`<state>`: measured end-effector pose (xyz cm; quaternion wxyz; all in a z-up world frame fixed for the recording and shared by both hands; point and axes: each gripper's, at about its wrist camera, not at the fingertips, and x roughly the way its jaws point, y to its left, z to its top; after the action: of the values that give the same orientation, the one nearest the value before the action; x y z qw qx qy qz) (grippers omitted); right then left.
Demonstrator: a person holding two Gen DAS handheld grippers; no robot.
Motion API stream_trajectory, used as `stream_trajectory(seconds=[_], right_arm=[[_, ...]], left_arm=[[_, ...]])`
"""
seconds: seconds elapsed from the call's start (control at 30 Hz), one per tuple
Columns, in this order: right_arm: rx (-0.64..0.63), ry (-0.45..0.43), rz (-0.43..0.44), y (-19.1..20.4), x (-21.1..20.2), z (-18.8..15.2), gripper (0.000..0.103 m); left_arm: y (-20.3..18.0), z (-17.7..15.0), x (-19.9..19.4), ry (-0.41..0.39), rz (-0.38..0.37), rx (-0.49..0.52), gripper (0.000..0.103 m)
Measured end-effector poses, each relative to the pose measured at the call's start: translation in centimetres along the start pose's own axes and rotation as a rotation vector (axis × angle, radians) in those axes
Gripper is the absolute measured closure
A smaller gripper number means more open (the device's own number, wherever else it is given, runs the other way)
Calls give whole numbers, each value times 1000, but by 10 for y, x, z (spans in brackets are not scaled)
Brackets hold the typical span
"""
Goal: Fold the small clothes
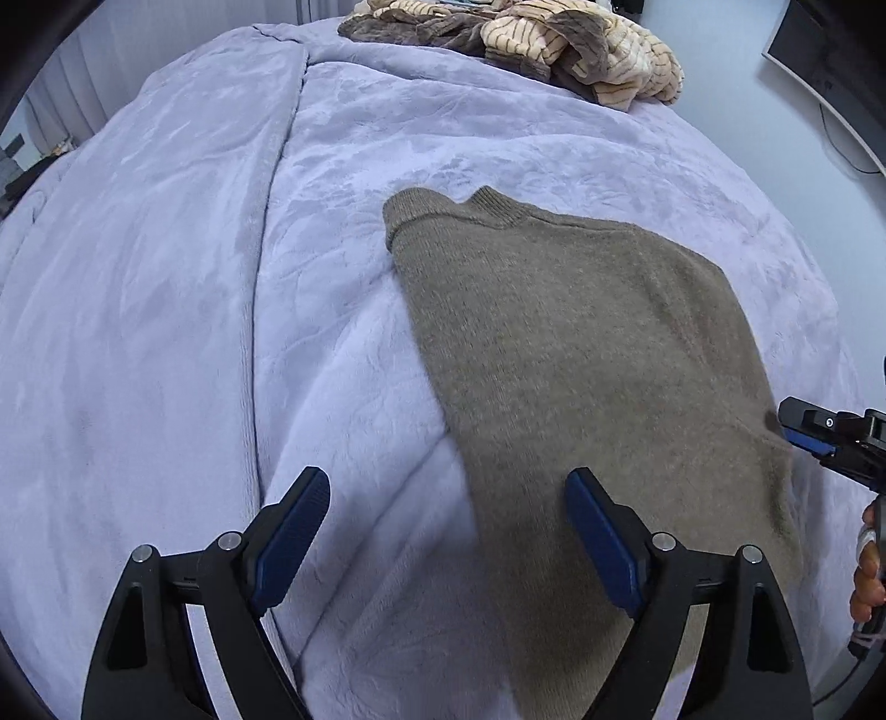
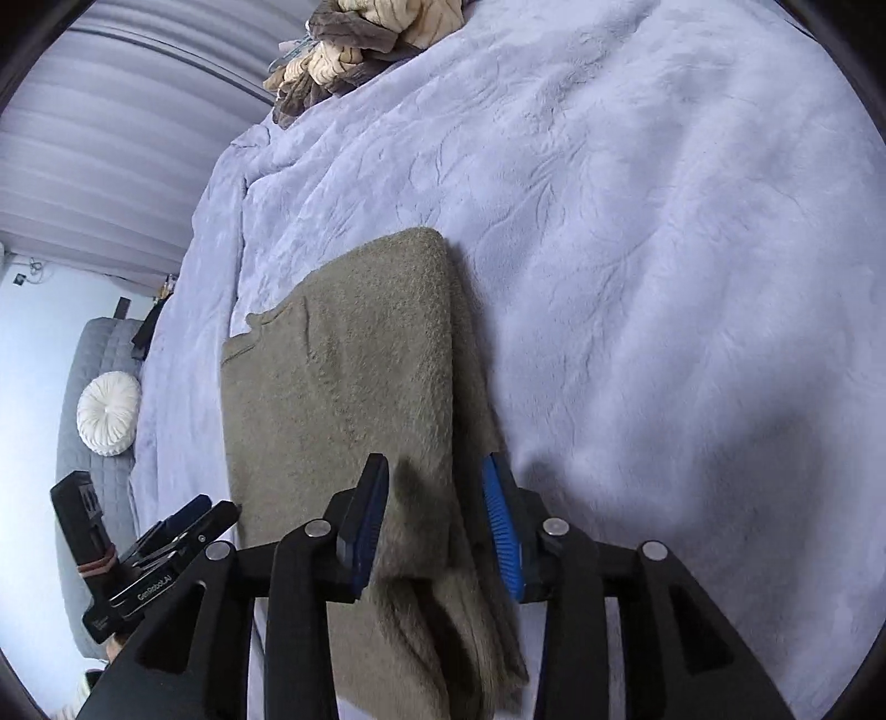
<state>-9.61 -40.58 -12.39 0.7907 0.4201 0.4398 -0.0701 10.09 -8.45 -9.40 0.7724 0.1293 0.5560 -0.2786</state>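
White round cushion [image 2: 108, 412], right-wrist view only

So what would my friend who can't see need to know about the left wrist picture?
A folded grey-brown sweater lies flat on a pale purple blanket. The left gripper hangs over its near edge with jaws wide open, holding nothing. A striped pile of clothes sits at the blanket's far end.

Soft, even daylight filled both views, cool and fairly bright, with no glare. Heavy fisheye distortion bulged the bed [image 1: 166, 277] and left black vignetted corners, while the sweater [image 1: 581, 360] smeared with motion blur toward its near edge. In the right wrist view a broad soft shadow darkened the bedding beside the right claw [image 2: 434, 520].
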Motion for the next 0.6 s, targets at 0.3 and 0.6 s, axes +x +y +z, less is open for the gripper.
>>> stream_trajectory(seconds=[0.3, 0.6], right_arm=[[-124, 40, -43, 27, -32, -55, 69], [-139, 99, -165, 14, -6, -72, 96]], left_arm=[[-21, -44, -5, 79, -147, -17, 65], [-23, -78, 16, 118, -105, -34, 64]])
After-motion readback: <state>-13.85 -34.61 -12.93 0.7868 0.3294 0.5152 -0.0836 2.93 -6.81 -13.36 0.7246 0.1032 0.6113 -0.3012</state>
